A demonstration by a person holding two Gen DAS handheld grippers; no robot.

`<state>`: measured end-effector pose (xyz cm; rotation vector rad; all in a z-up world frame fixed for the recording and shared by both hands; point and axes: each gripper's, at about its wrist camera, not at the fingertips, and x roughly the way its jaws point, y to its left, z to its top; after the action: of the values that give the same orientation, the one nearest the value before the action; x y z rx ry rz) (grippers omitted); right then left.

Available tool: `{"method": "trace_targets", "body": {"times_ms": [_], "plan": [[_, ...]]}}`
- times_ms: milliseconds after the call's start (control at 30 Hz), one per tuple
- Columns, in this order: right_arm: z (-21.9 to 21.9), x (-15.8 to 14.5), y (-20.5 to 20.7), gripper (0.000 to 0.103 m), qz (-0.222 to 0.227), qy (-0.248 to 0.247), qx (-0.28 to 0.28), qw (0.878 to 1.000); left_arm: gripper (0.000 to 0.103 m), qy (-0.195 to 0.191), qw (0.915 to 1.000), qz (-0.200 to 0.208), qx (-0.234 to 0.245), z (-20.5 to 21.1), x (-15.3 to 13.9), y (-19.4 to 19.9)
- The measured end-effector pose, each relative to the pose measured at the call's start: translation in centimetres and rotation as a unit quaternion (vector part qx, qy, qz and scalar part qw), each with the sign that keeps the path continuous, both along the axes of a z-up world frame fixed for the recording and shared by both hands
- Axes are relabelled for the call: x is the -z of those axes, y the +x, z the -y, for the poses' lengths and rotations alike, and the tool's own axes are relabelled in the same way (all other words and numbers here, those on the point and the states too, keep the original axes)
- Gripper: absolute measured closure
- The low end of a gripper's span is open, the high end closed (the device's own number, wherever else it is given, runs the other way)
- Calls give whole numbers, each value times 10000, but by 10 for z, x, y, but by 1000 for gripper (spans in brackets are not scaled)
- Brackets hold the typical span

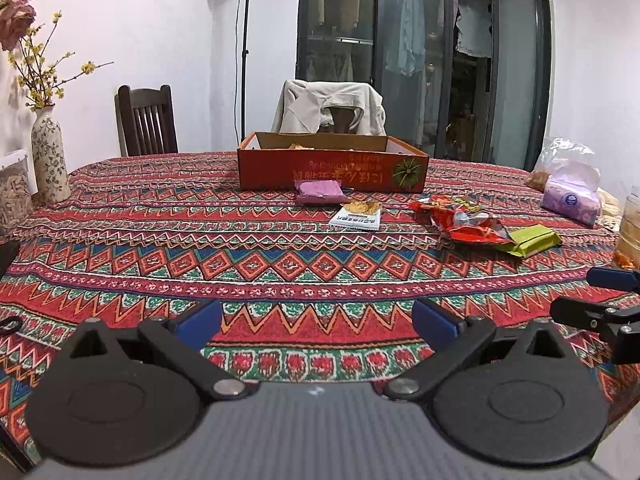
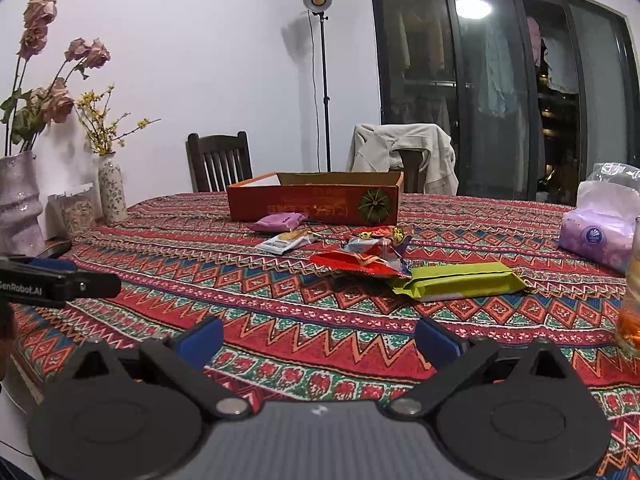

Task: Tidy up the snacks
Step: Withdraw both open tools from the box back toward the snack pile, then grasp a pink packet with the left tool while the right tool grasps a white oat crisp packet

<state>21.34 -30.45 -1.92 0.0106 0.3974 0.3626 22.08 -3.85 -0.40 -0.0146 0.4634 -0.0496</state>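
The left gripper [image 1: 317, 322] hangs low over the patterned tablecloth [image 1: 280, 264] with its blue fingers [image 1: 199, 322] spread wide and nothing between them; ahead of it the orange cardboard box [image 1: 332, 168] stands at the far side of the table, with a purple packet [image 1: 319, 192] lying against its front wall; nearer lies a white and orange packet [image 1: 357, 216], and to the right a red wrapper [image 1: 460, 218] touching a green packet [image 1: 534, 240]; a tissue pack [image 1: 570, 198] sits at the far right, a flowered vase [image 1: 48, 156] at the far left.

The right gripper [image 2: 319, 340] is likewise wide apart and empty above the cloth; in its view the green packet [image 2: 460, 280] lies nearest, just ahead and to the right, touching the red wrapper [image 2: 360, 262]; beyond are the white and orange packet [image 2: 286, 242], the purple packet [image 2: 280, 221] and the box [image 2: 314, 200]; the other gripper's tip shows at the left edge.
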Motion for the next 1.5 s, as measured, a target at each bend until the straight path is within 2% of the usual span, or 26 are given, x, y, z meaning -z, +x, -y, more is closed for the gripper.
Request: {"method": "trace_targets", "body": {"times_ms": [133,200,333,433,600,700,867,933,1000,1067,1200,1367,1500], "plan": [[-5,-3,22,2,-409,78,-42,9991,0,-85,9999,-115,-72,-7,1,16],[-10,-7,36,8,-628,169,-71,9979,0,-170,9996,-175,-142,-12,3,25],[-31,-21,67,9,-719,297,-450,9960,0,-245,9990,-255,-281,-25,3,45],[-57,-32,97,9,-677,161,-691,9952,0,-122,9986,-305,-419,-36,2,60],[-119,-34,173,9,-1079,-261,-723,9912,0,12,9973,-375,-637,-57,-1,83],[-147,-26,217,9,-1266,-495,-300,9903,0,4,9973,-330,-654,-73,-4,93],[-172,-5,268,9,-1303,-1053,314,9854,0,-152,9963,-330,-780,-95,-6,111],[-171,-1,277,11,-1278,-1072,537,9845,0,-316,9960,-368,-748,-102,-8,119],[-167,3,280,24,-1323,-1091,550,9836,0,-411,9959,-420,-689,-103,-9,126],[-162,4,280,25,-1344,-1014,499,9845,0,-457,9962,-442,-591,-100,-10,133],[-147,2,271,39,-1374,-983,368,9849,0,-527,9955,-643,-460,-84,-6,156],[-121,1,264,44,-1327,-1004,388,9853,0,-591,9951,-795,34,-53,-9,188],[-107,3,264,43,-1294,-738,224,9886,0,-411,9948,-890,282,-24,-9,233]]}}
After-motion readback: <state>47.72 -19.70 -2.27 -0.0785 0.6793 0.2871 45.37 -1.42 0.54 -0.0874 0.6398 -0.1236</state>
